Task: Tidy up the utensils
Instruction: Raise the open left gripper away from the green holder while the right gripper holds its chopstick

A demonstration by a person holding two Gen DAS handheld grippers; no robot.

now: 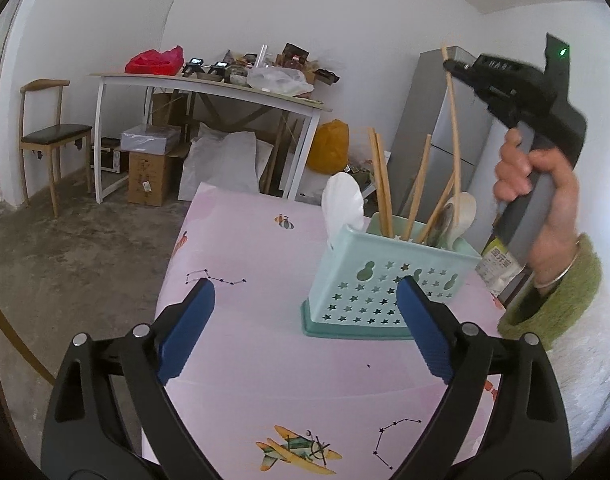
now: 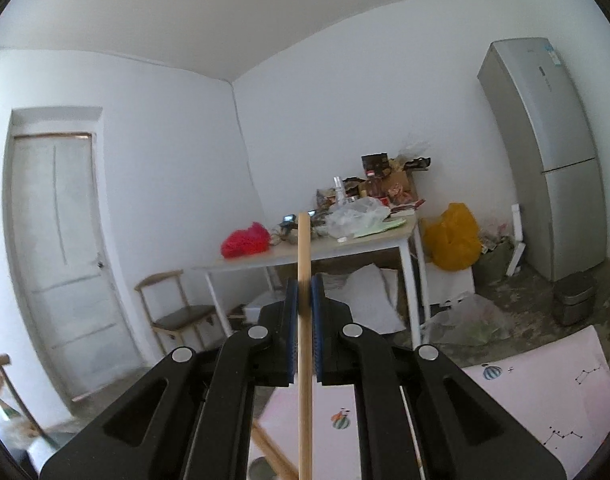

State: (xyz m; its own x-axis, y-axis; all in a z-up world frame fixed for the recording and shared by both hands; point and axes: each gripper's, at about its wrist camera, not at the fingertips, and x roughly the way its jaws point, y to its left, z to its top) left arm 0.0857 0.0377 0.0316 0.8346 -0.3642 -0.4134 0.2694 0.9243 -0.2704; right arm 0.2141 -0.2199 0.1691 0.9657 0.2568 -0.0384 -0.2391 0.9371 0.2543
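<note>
A pale teal perforated basket stands on the pink tablecloth. It holds several wooden chopsticks, a white spoon and a second spoon. My left gripper is open just in front of the basket, its right blue pad overlapping the basket's front wall in the left wrist view; nothing lies between the pads. A hand in a green cuff holds my right gripper high above the basket's right side. It is shut on one long wooden chopstick, which hangs down towards the basket.
A cluttered white table stands against the far wall, with boxes and white sacks under it. A wooden chair is to the left, an orange bag and a grey fridge to the right. A white door is on the left wall.
</note>
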